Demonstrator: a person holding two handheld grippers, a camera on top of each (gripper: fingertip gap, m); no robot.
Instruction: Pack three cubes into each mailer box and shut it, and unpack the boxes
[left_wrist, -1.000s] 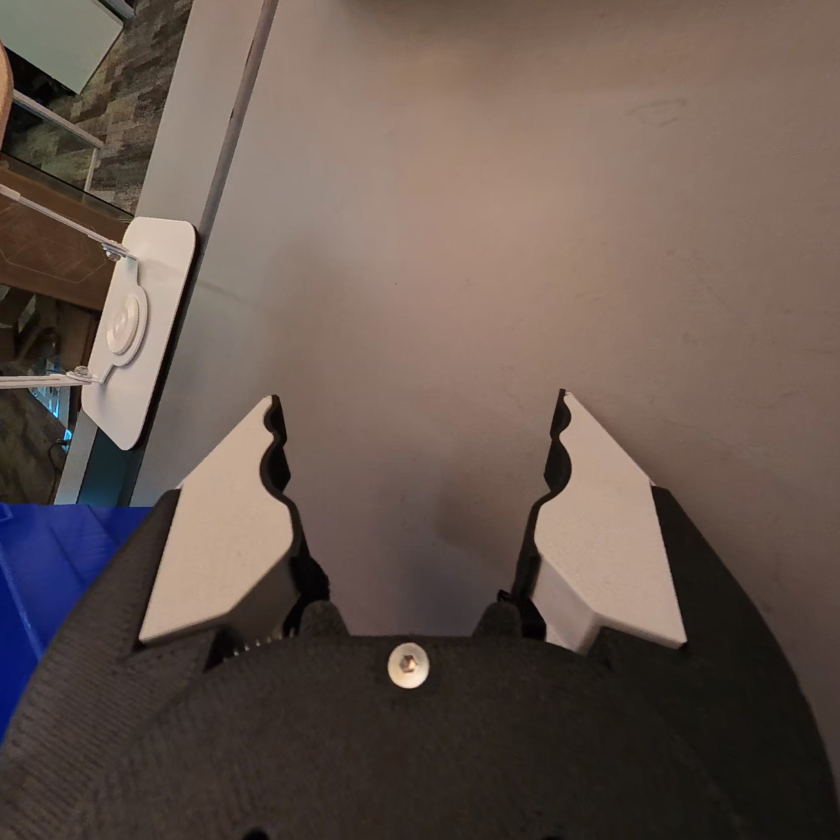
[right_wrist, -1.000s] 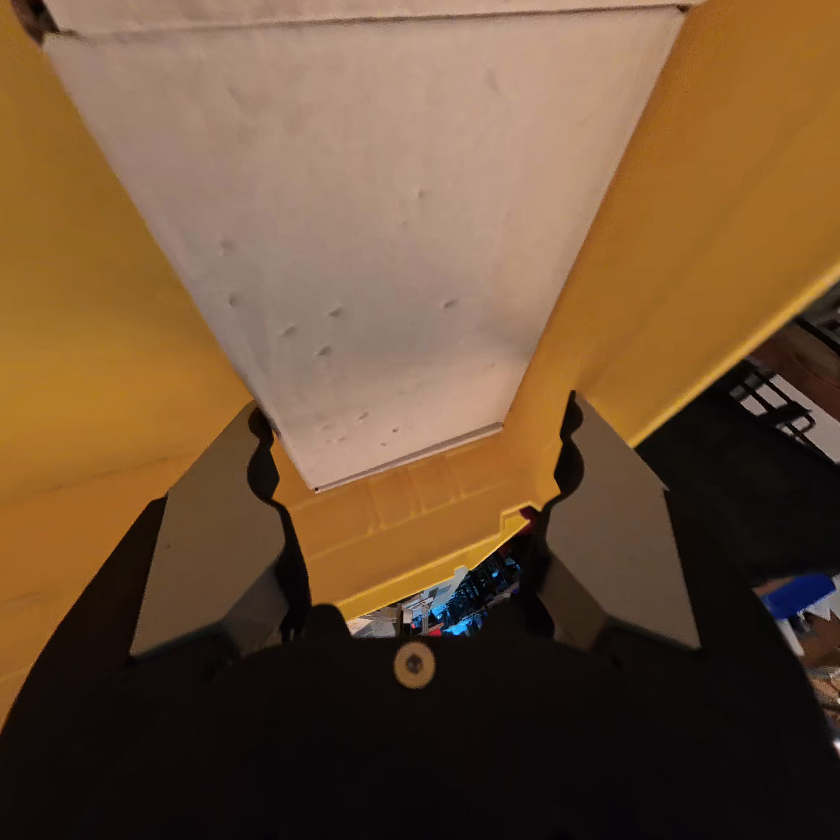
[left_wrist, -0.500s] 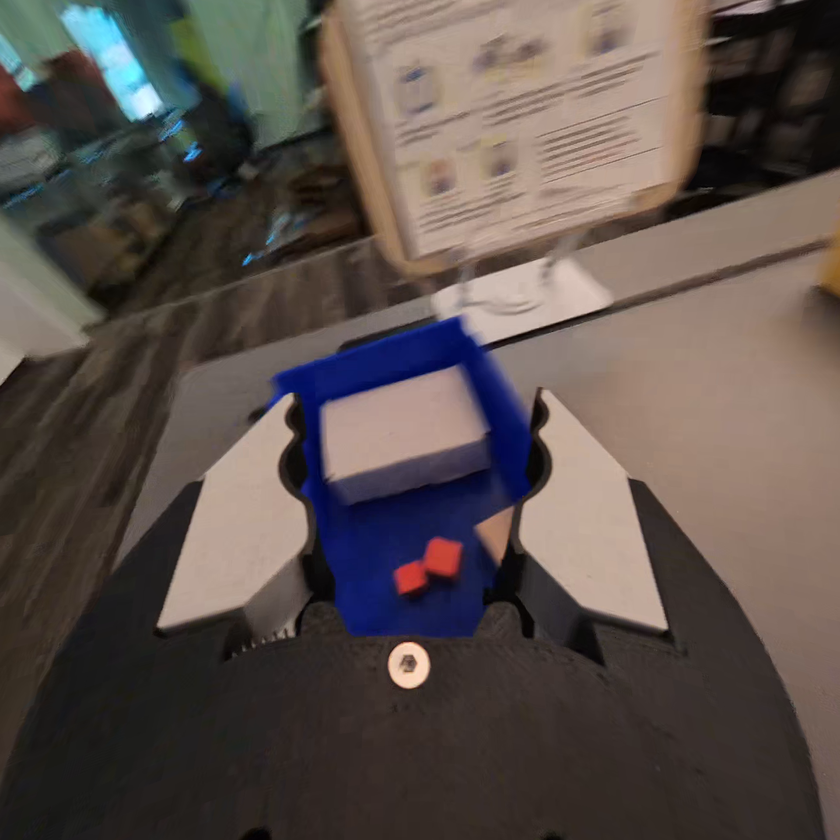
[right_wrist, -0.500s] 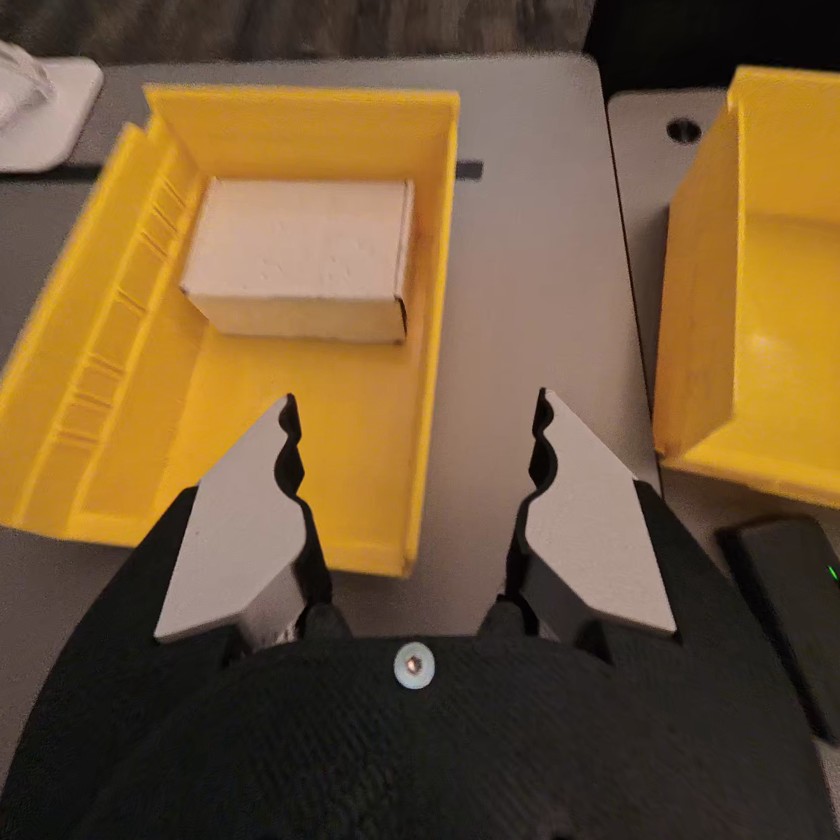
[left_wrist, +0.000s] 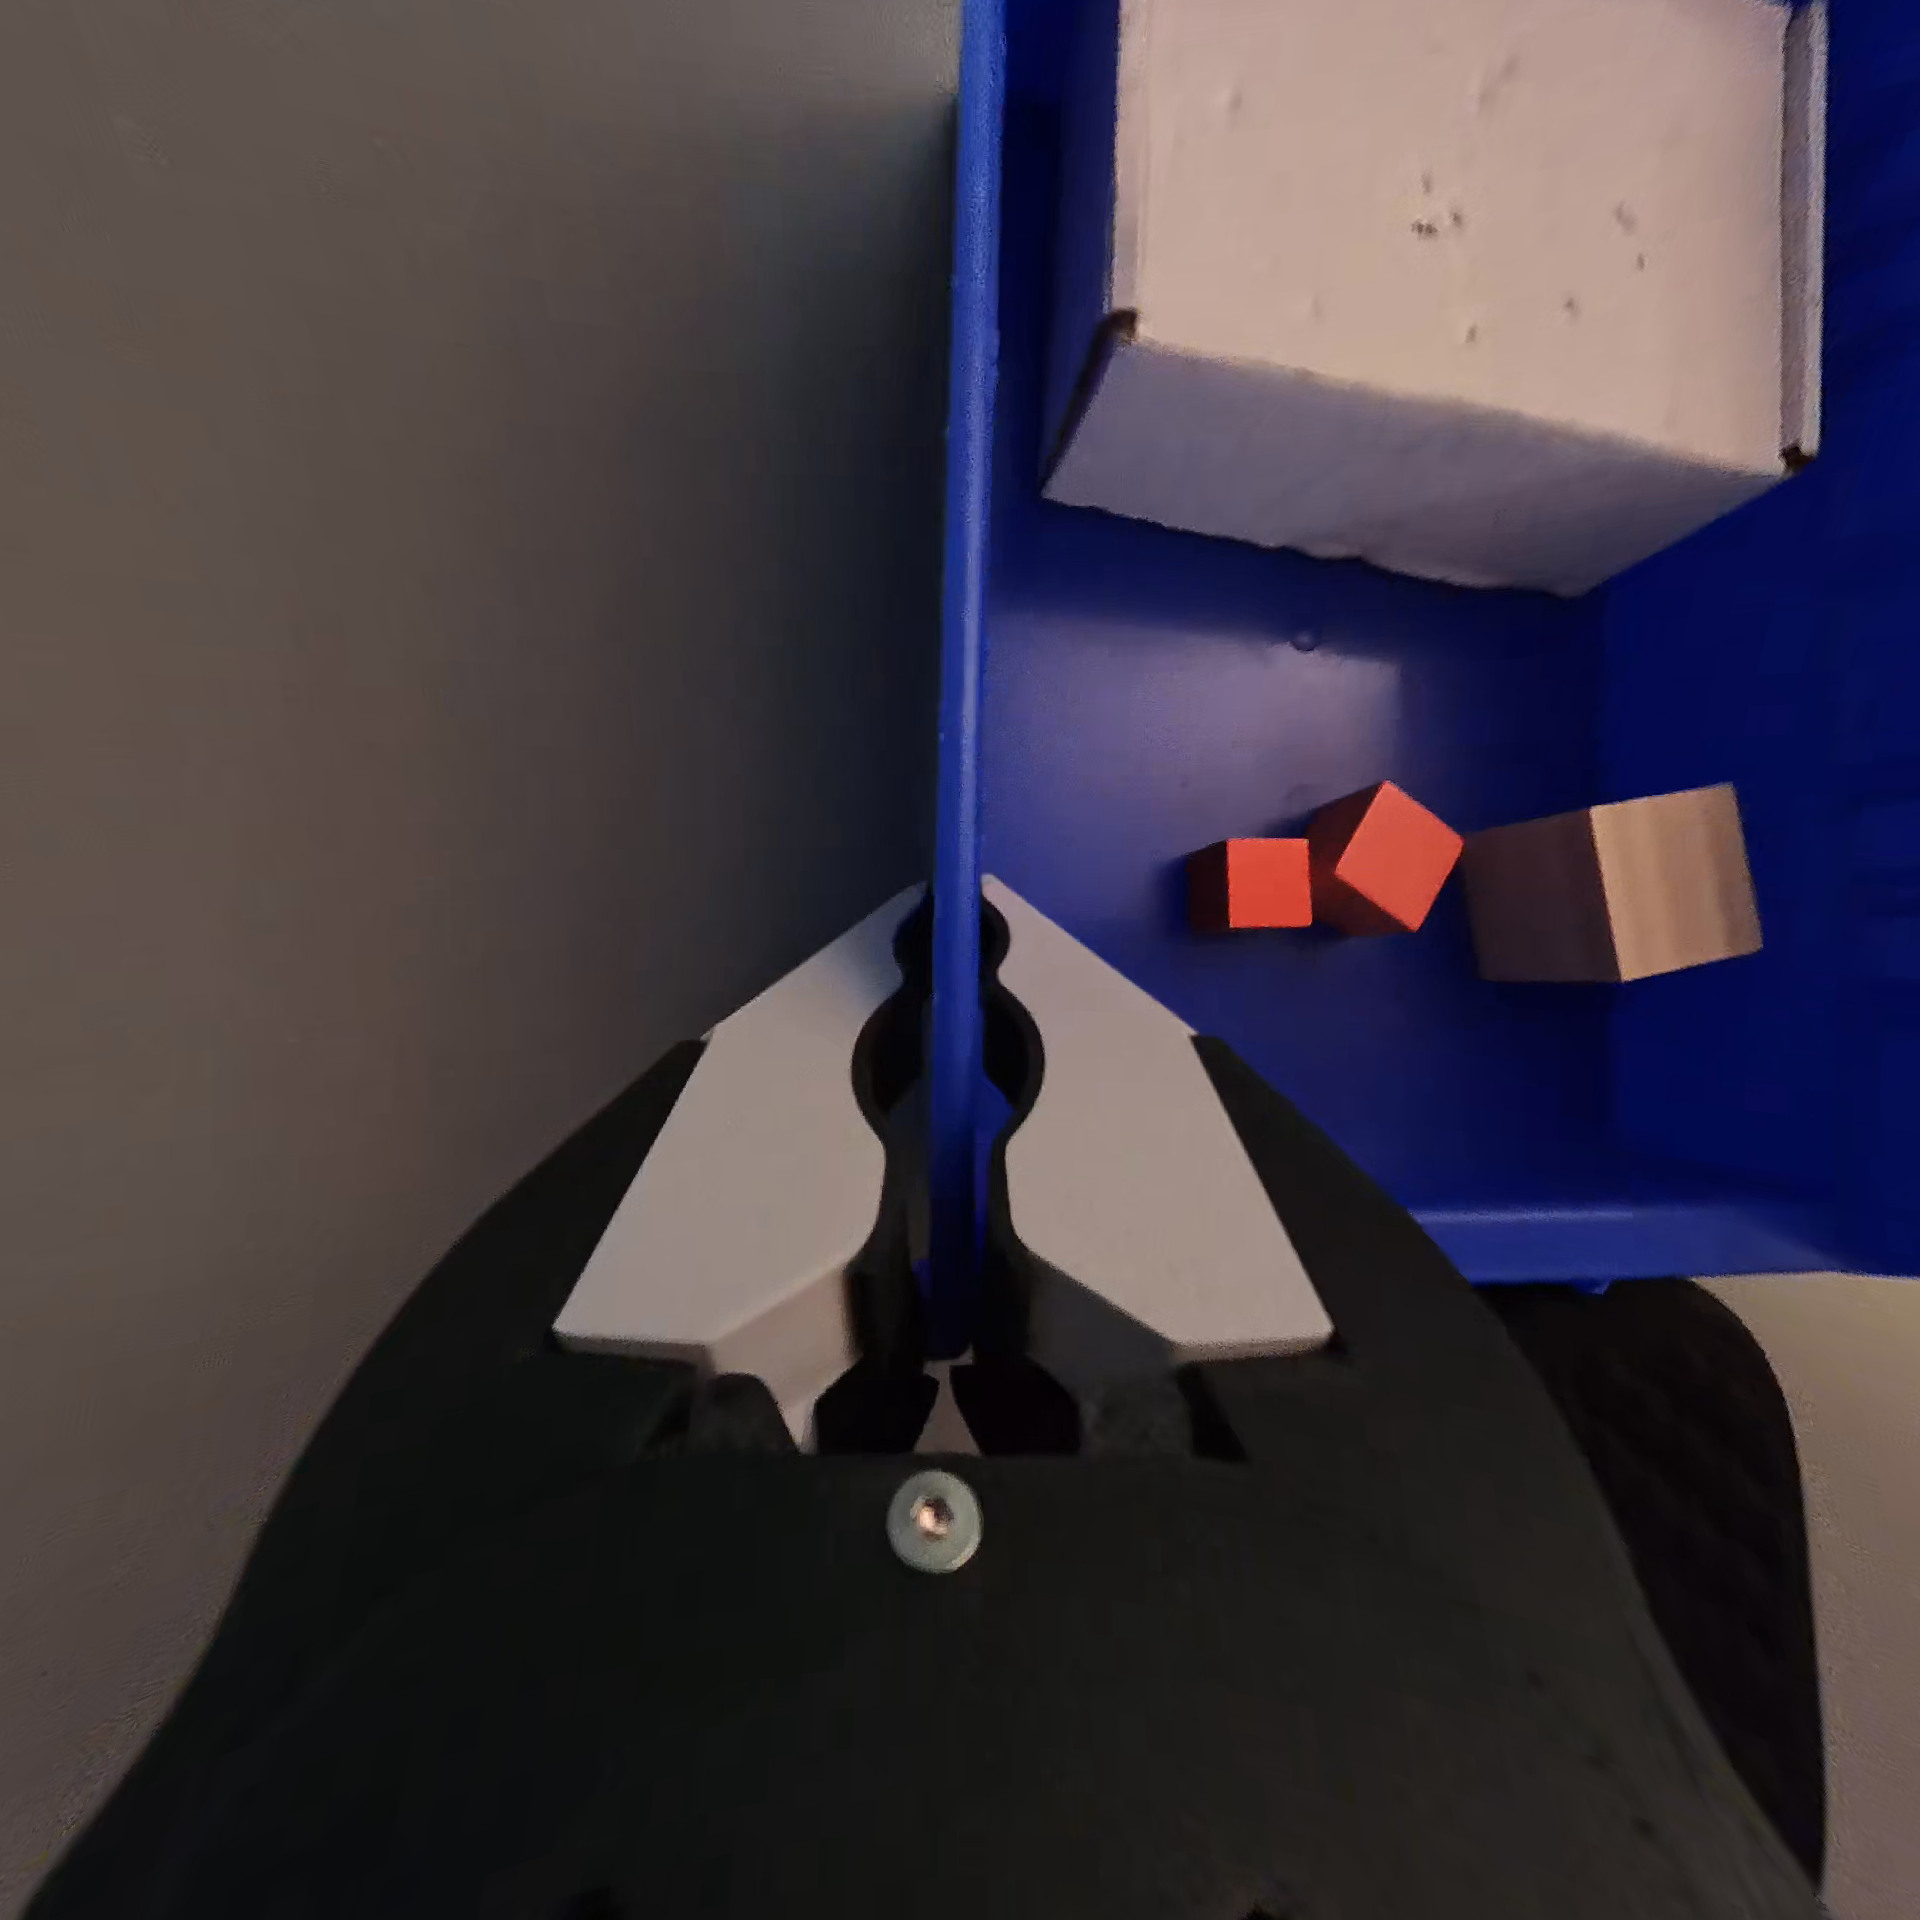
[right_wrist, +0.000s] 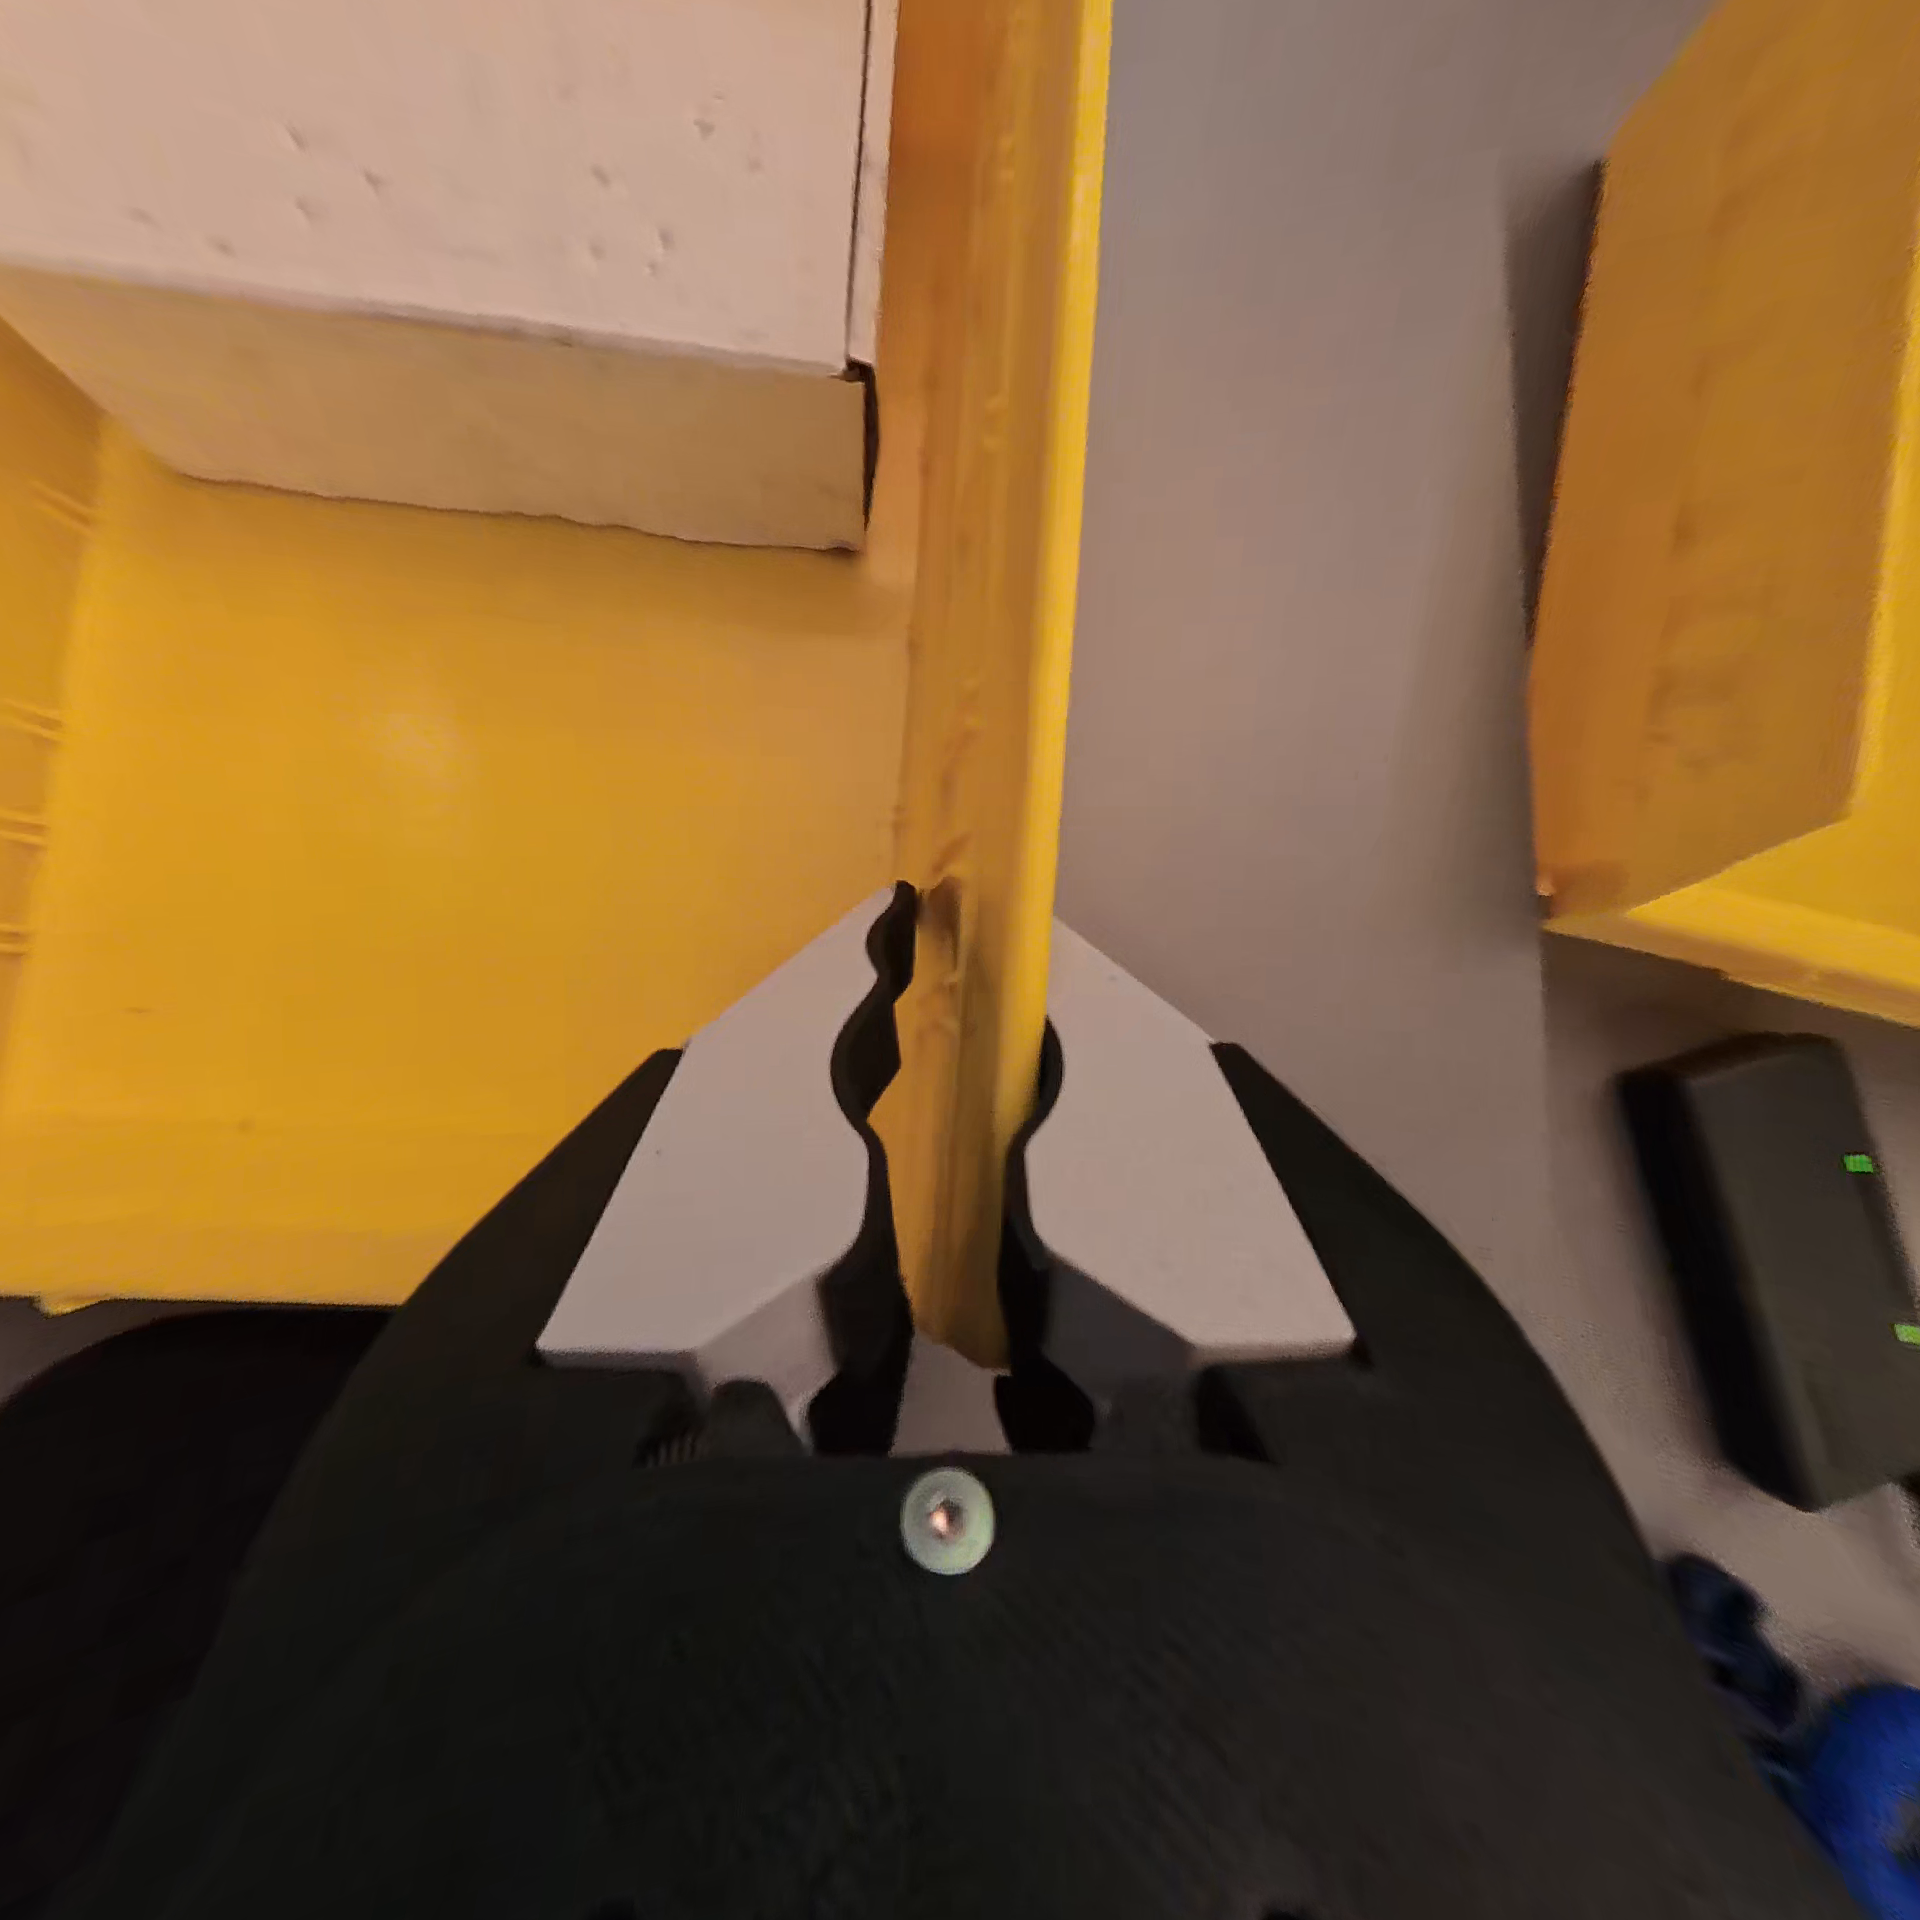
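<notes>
Left gripper (left_wrist: 951, 894) was clamped on the side wall of the blue bin (left_wrist: 961, 416), jaws nearly together with only the thin wall between them. Inside that bin: 1 white mailer box (left_wrist: 1455, 260), closed, at the far end; 2 red cubes (left_wrist: 1262, 883) touching each other; 1 wooden cube (left_wrist: 1616, 894) just beside them, against the opposite wall.

Right gripper (right_wrist: 971, 925) likewise pinched the side wall of a yellow bin (right_wrist: 987, 468), jaws drawn in on the wall. A second white mailer box (right_wrist: 436, 208), closed, sat against that wall. Another yellow bin (right_wrist: 1745, 468) and a dark device (right_wrist: 1787, 1268) lay off to the right on the grey table (right_wrist: 1299, 520).

Judged step: positioning both bins, packing not begun. Next move likely calls for releasing the walls and opening a box.
</notes>
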